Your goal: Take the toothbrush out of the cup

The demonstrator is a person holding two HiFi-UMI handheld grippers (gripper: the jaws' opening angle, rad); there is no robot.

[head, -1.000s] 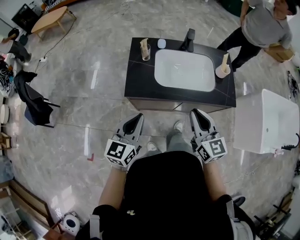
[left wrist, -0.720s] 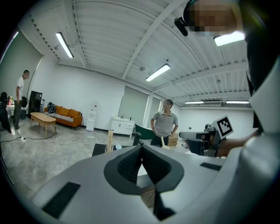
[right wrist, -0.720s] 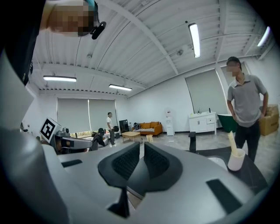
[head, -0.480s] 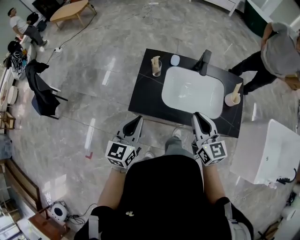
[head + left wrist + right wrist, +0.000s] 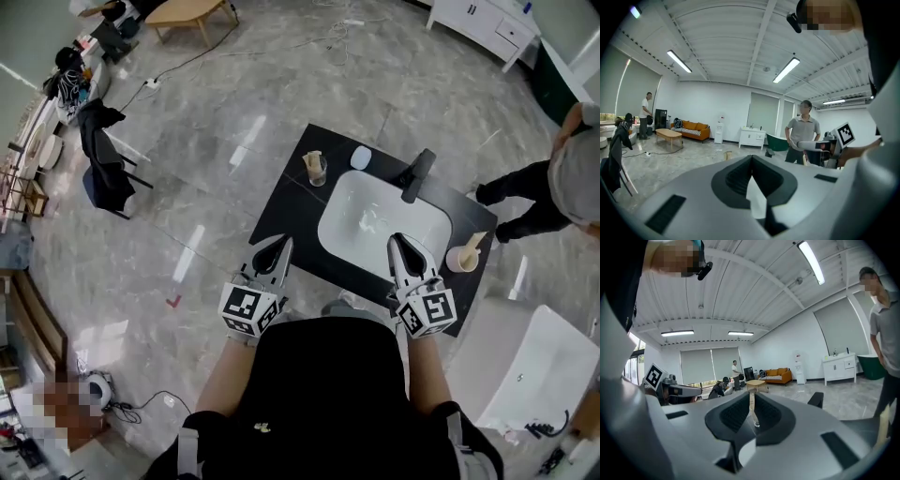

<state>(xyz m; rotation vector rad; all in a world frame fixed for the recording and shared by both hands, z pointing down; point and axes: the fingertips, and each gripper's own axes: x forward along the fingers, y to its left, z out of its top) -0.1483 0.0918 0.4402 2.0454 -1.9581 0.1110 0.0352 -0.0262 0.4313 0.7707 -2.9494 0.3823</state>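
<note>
while you stand before the counter (image 5: 281, 204), nothing of the task is done yet: the toothbrush (image 5: 313, 158) is in the cup (image 5: 318, 173) beside the sink (image 5: 361, 234), untouched. your left gripper (image 5: 280, 246) and right gripper (image 5: 399, 244) are both pressed together, empty, well apart from it.

Bystander (image 5: 574, 173) half cut off at the head view's right edge — contents of the glass cup (image 5: 317, 171) too small to name
</note>
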